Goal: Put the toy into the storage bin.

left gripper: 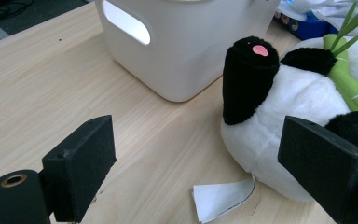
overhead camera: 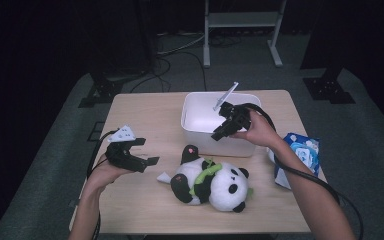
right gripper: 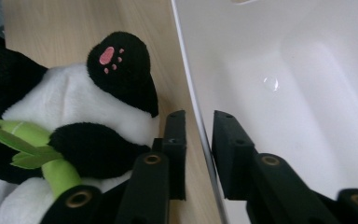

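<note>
On the wooden table (overhead camera: 145,210) a white bin (overhead camera: 200,125) is stood, its near wall straddled by the narrowly parted jaws of the right gripper (right gripper: 199,140), whether pressed cannot be told. The plush panda (overhead camera: 212,182) is lain just before the bin, and the left gripper (left gripper: 200,163) is held wide open and empty beside it.

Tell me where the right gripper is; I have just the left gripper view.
Observer: The right gripper straddles the bin's near wall, one jaw inside, one outside.
Operator: Clamped on it?
Observer: No; the right gripper view shows gaps either side of the wall.
Operator: Where's the panda's head?
Observer: The head is at the panda's right end in the high view, away from the left gripper.
</note>
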Demonstrator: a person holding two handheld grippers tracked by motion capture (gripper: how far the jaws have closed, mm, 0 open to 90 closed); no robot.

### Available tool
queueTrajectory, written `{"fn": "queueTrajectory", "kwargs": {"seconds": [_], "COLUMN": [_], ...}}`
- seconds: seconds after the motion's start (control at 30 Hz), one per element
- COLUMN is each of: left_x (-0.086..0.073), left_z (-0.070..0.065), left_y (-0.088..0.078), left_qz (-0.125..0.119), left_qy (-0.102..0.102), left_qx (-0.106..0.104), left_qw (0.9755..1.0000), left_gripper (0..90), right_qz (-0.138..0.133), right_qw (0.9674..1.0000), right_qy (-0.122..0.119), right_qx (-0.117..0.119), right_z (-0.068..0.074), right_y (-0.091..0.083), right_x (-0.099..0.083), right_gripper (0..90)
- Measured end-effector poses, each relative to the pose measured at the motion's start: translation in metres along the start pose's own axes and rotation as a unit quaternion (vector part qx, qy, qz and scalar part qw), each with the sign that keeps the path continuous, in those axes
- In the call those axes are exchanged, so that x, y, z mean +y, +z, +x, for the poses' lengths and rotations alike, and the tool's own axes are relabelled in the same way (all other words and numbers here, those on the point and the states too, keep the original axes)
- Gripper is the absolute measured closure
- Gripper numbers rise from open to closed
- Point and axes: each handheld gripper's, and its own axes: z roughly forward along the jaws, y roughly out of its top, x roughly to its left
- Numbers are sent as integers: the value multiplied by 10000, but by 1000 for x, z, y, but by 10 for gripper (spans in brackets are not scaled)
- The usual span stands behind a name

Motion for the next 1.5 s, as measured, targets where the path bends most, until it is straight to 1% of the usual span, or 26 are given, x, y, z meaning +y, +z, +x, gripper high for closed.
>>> {"fn": "queueTrajectory", "kwargs": {"seconds": [0.07, 0.13, 0.27, 0.4, 0.5, 0.57, 0.6, 0.63, 0.67, 0.73, 0.8, 0.97, 1.03, 1.07, 1.1, 1.13, 1.23, 1.5], "left_x": [0, 0, 1, 0, 0, 0, 0, 0, -1, -1, -1, 0, 0, -1, -1, -1, -1, -2], "left_z": [0, 0, -1, -1, -1, -1, -1, -1, -1, -1, -1, -1, -1, -1, -1, 0, 0, 0], "left_y": [0, 0, 0, 1, 2, 2, 2, 3, 3, 3, 3, 4, 4, 5, 5, 5, 4, 2], "left_qz": [2, 19, 9, 38, 32, 39, 49, 53, 63, 74, 78, 83, 85, 94, 104, 104, 95, 73], "left_qy": [6, 7, 20, 31, 20, 23, 28, 24, 24, 18, 11, 15, 2, 8, 9, -2, -4, -23], "left_qx": [-12, -53, -55, -48, -61, -66, -65, -67, -65, -60, -58, -66, -81, -82, -82, -84, -81, -53], "left_qw": [10000, 10000, 10000, 10000, 10000, 10000, 10000, 10000, 10000, 10000, 10000, 9999, 9999, 9999, 9999, 9999, 9999, 10000], "left_gripper": [98, 96, 93, 94, 93, 93, 93, 93, 93, 94, 94, 93, 94, 94, 94, 93, 94, 93], "right_qz": [-71, -82, -111, -204, -268, -301, -314, -323, -312, -271, -266, -297, -266, -233, -222, -213, -192, -127], "right_qw": [10000, 10000, 9999, 9997, 9995, 9993, 9994, 9994, 9994, 9994, 9991, 9990, 9991, 9991, 9992, 9993, 9992, 9997], "right_qy": [18, 20, -7, -9, 5, -28, -22, 10, -17, -47, -57, 27, 44, 6, 20, 13, 12, -107], "right_qx": [-15, -19, -98, -134, -161, -204, -156, -90, -149, -214, -324, -347, -328, -343, -320, -302, -342, -191], "right_z": [1, 3, 8, 10, 12, 14, 14, 14, 15, 15, 15, 8, 8, 8, 8, 8, 10, 19], "right_y": [-3, -6, -11, -17, -21, -25, -26, -28, -29, -29, -28, -23, -20, -18, -16, -16, -14, -13], "right_x": [0, 0, 0, -2, -4, -6, -6, -7, -7, -8, -8, -9, -9, -8, -8, -8, -7, -8], "right_gripper": [713, 700, 671, 647, 639, 642, 675, 660, 658, 637, 637, 656, 680, 698, 729, 741, 772, 779]}}
